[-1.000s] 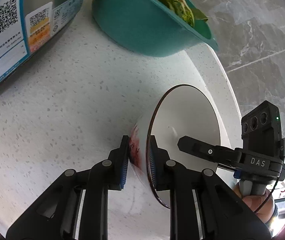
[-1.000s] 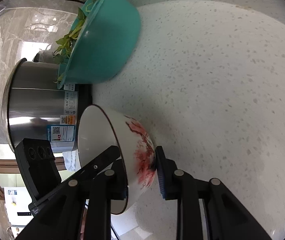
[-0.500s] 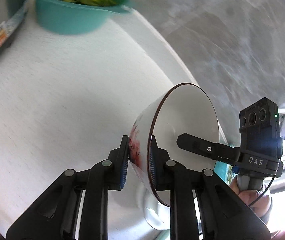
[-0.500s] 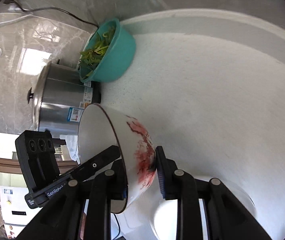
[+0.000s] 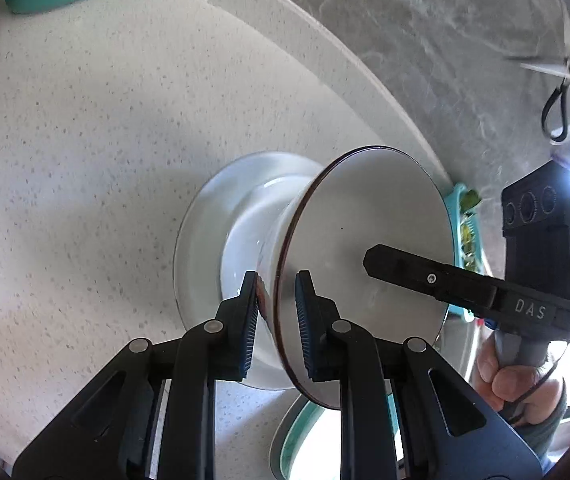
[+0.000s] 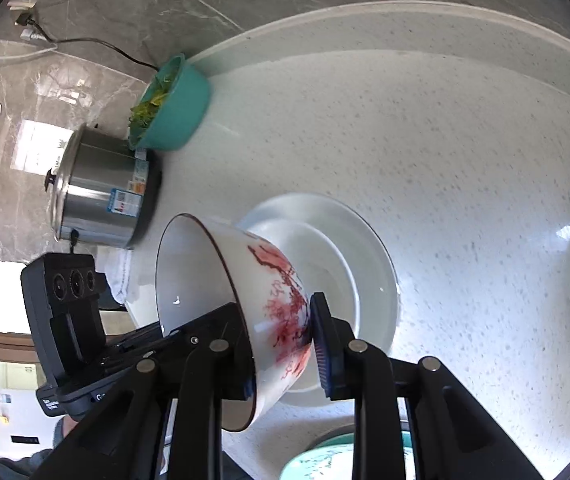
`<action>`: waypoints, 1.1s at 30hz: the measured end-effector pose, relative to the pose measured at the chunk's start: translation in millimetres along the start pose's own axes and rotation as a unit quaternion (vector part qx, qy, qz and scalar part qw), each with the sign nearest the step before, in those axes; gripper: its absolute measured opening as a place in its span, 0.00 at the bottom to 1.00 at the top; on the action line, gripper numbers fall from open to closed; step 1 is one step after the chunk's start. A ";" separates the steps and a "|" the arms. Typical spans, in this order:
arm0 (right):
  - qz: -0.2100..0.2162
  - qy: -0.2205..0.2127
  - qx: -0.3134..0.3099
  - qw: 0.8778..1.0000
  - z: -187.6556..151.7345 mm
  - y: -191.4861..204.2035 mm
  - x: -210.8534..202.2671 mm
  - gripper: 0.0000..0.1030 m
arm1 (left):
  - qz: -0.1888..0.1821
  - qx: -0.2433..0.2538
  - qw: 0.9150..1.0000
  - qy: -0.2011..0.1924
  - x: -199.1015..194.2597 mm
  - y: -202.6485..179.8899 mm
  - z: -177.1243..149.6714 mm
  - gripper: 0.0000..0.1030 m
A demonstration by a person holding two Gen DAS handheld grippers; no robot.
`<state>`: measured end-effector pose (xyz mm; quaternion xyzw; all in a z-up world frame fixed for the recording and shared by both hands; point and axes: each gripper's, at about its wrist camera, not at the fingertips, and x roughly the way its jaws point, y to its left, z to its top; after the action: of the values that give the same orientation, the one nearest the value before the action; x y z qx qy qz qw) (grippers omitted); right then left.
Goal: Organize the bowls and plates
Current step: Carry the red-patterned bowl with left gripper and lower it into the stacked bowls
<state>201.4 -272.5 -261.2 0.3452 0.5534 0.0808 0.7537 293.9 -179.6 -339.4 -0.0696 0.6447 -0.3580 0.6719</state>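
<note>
A white bowl with a red flower pattern and dark rim (image 6: 269,300) is held tilted in the air by both grippers, one on each side of its rim. My left gripper (image 5: 275,312) is shut on the rim, with the bowl's white inside (image 5: 365,232) facing right. My right gripper (image 6: 281,344) is shut on the opposite rim; it also shows in the left wrist view (image 5: 445,280). Right under the bowl, a white plate (image 6: 373,256) with a smaller white dish in it lies on the speckled white counter (image 6: 465,160). The plate also shows in the left wrist view (image 5: 205,232).
A teal bowl of greens (image 6: 173,108) and a steel pot (image 6: 97,196) stand at the counter's back left by the marble wall. A teal-rimmed plate (image 6: 337,460) lies at the near edge; it also shows in the left wrist view (image 5: 297,440). A cable runs along the wall.
Both grippers have carried the bowl away from the teal bowl and pot, toward the near side of the counter. It now hangs over the white plate, which has come into view.
</note>
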 end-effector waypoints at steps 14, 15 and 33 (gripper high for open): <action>-0.049 0.002 -0.031 0.998 -8.8 7.5 14.7 0.25 | 0.035 0.005 0.999 -0.008 12.9 -10.9 2.1 0.16; -0.048 0.002 -0.030 0.998 -9.0 6.9 13.8 0.25 | 0.032 0.002 0.999 -0.007 12.9 -6.5 1.9 0.17; -0.104 -0.028 -0.064 0.992 -1.3 4.1 -3.8 0.32 | 0.024 -0.007 1.000 -0.012 13.3 9.5 12.6 0.18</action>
<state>199.9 -270.8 -255.9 0.2385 0.5589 0.0278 0.7937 307.9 -184.8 -353.5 -0.0633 0.6404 -0.3368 0.6874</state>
